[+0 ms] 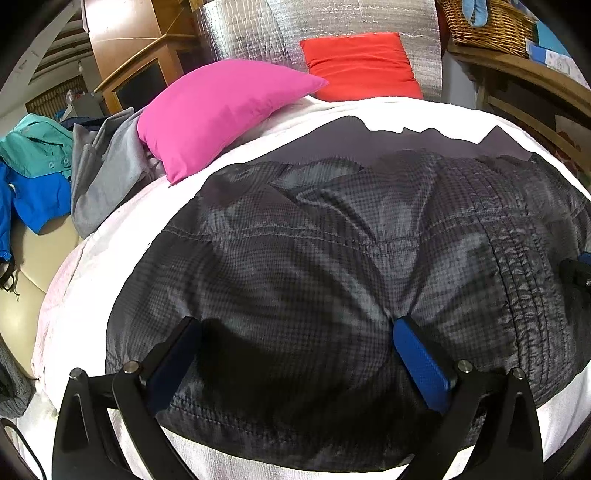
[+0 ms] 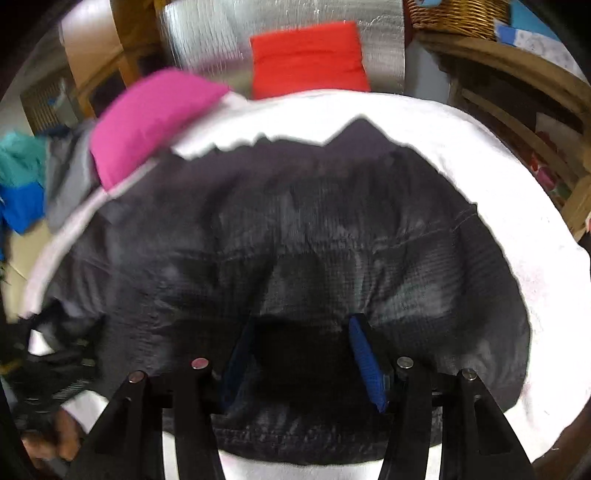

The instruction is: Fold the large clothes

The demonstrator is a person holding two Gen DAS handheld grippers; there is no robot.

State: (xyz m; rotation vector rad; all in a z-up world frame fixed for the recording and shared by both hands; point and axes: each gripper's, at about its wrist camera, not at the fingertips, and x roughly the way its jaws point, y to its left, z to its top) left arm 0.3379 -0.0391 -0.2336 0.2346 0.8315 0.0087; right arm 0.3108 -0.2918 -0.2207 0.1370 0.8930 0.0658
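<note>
A dark grey quilted jacket [image 1: 332, 240] lies spread on the white bed cover [image 1: 92, 295]. My left gripper [image 1: 295, 325] stands open wide, its blue pads [image 1: 421, 362] pushed down into the puffy fabric near the jacket's near hem. A bit of my right gripper shows at the right edge of the left wrist view. In the blurred right wrist view the jacket [image 2: 295, 221] fills the middle. My right gripper [image 2: 301, 321] has its jaws about half apart, with a bulge of jacket fabric between them just above the hem.
A pink pillow [image 1: 221, 110] and a red pillow [image 1: 362, 66] sit at the bed's far end against silver foil. Grey, teal and blue clothes [image 1: 55, 177] pile up at the left. A wooden shelf with a wicker basket [image 1: 487, 22] stands right. A hand [image 2: 48, 443] shows at the lower left.
</note>
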